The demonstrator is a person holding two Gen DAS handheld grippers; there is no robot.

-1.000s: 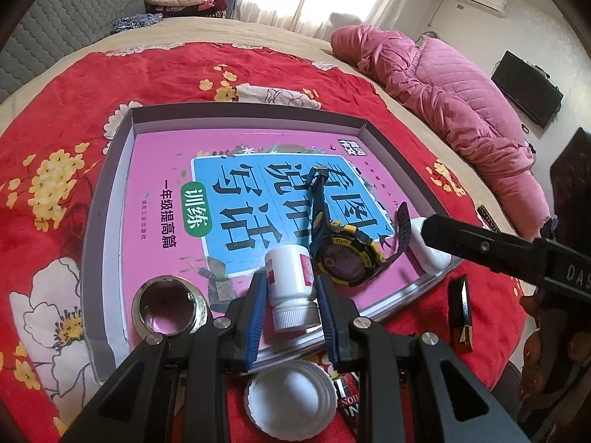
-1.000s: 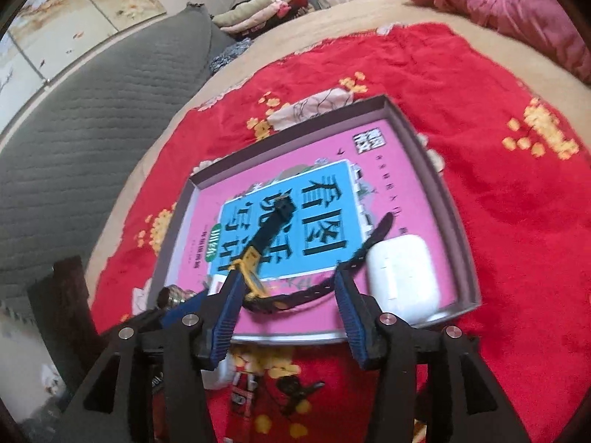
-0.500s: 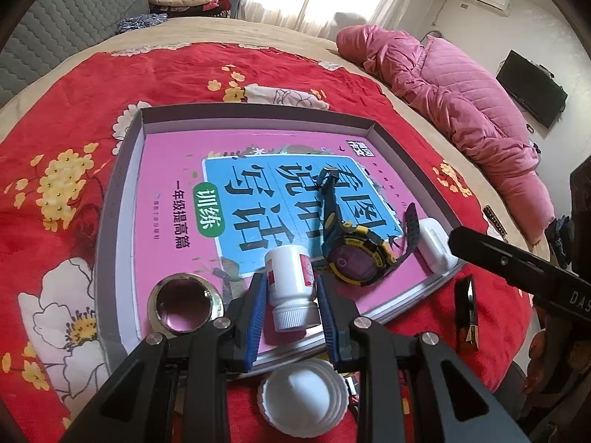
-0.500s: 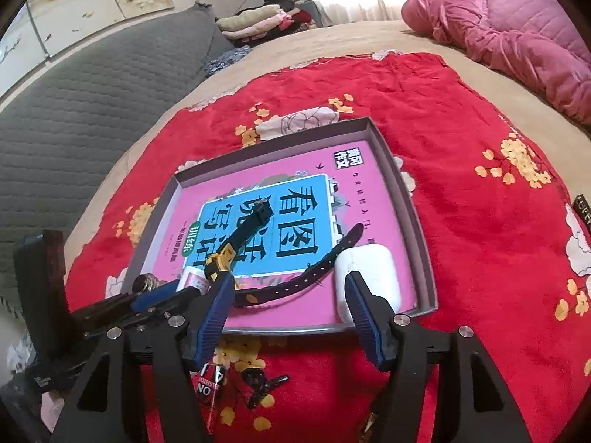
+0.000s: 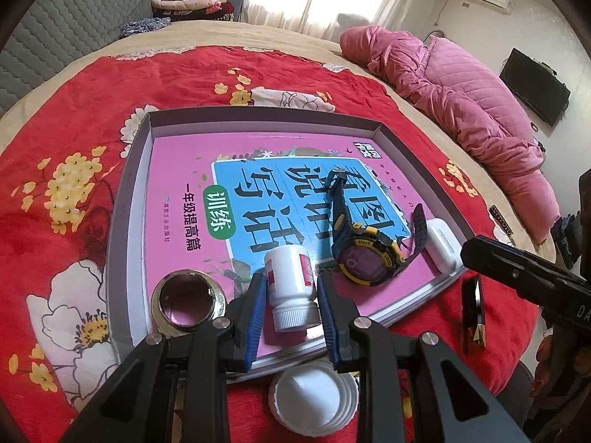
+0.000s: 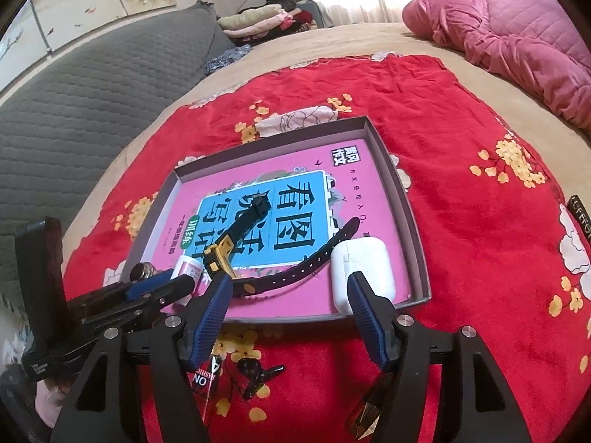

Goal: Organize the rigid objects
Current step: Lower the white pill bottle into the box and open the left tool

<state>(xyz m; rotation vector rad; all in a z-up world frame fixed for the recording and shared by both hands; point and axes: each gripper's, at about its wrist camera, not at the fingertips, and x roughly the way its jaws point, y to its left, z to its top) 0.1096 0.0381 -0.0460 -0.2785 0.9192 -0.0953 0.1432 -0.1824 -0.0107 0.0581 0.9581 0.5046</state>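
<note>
in the left wrist view the left gripper (image 5: 290,297) sits at the lower middle of the frame, its blue pads pressed on either side of a small white bottle (image 5: 291,286) that lies tipped with its ribbed cap toward the camera, over the near part of the grey tray (image 5: 122,221). the tray rests on a red flowered blanket (image 5: 55,140) and its floor is covered by a pink book (image 5: 177,170). a brass ring (image 5: 188,301) stands just left of the bottle, a blue and yellow watch (image 5: 364,254) just right of it, and a white earbud case (image 5: 441,243) in the tray's right near corner. a white lid (image 5: 314,398) lies on the blanket below the tray. in the right wrist view the right gripper (image 6: 288,295) is opening wide at the tray's near edge; the watch strap and the case's corner show between the pads, with neither one clamped.
</note>
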